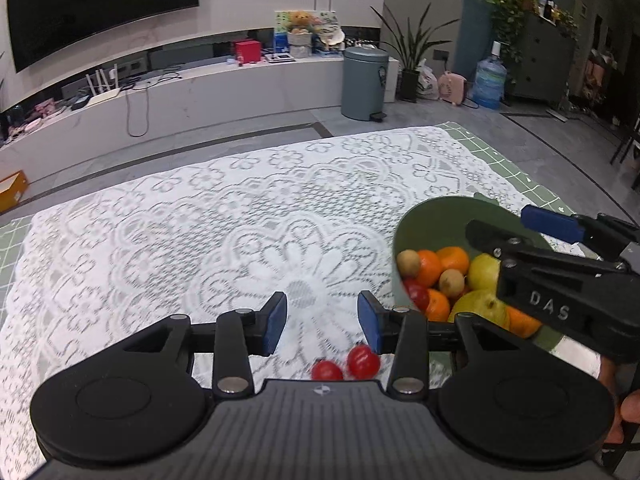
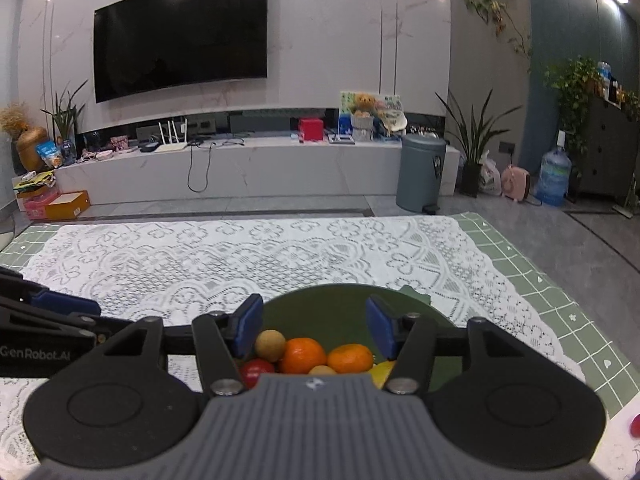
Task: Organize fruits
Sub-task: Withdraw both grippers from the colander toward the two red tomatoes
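My left gripper [image 1: 322, 322] hangs with jaws apart above two cherry tomatoes [image 1: 346, 364] on the table [image 1: 200, 240]. My right gripper [image 2: 314, 326], also apart and empty, hovers over the bowl [image 2: 332, 300] of fruit (oranges, pears). I should lower straight and close gently on one tomato.

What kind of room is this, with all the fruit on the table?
It looks like a living room in someone's home. A big television hangs on the wall above a long low white shelf, a lace tablecloth covers the table, and a bin and leafy plants stand on the floor.
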{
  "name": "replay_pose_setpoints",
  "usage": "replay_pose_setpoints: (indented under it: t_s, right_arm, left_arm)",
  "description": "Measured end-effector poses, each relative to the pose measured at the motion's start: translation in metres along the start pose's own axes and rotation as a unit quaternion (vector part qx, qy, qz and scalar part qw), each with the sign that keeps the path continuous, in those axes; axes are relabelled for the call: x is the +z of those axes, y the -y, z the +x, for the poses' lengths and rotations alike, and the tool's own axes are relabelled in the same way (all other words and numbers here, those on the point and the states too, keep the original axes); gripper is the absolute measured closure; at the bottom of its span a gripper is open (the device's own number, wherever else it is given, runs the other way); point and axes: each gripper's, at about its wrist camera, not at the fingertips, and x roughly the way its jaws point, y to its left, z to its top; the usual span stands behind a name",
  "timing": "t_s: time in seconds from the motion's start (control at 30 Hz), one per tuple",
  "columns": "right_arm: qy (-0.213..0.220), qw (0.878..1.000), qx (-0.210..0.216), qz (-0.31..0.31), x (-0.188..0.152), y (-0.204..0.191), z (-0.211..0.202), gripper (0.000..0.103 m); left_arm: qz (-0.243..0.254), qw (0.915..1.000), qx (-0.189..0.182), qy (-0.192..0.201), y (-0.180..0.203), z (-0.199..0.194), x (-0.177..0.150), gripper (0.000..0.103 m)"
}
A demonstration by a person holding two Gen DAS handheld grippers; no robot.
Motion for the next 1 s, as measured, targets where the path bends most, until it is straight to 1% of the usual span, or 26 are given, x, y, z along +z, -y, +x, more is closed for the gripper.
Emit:
replay_pose_setpoints:
  t_s: [0.1, 0.3, 0.67, 0.93, 1.0]
  right_arm:
    - [0.005, 1.000, 0.003, -0.001, -0.002, -0.005, -0.007, 0.047]
    - [-0.001, 1.000, 0.015, -0.005, -0.006, -0.018, -0.017, 0.046]
    - [-0.033, 0.997, 0.068, -0.011, -0.019, -0.049, -0.023, 0.046]
    - [-0.043, 0.993, 0.085, -0.069, -0.026, -0.075, -0.016, 0.047]
    - [-0.050, 0.992, 0.086, -0.083, -0.028, -0.080, -0.012, 0.050]
  left_arm:
    - [-0.006, 1.0000, 0.006, 0.005, -0.008, -0.009, -0.008, 0.054]
    - [-0.018, 0.9996, 0.014, 0.019, -0.024, -0.024, -0.023, 0.054]
    - [-0.045, 0.9988, 0.006, 0.018, -0.051, -0.027, -0.051, 0.054]
    - [-0.065, 0.9978, -0.011, 0.012, -0.065, -0.019, -0.060, 0.054]
    - [-0.066, 0.9976, -0.016, 0.009, -0.066, -0.017, -0.062, 0.054]
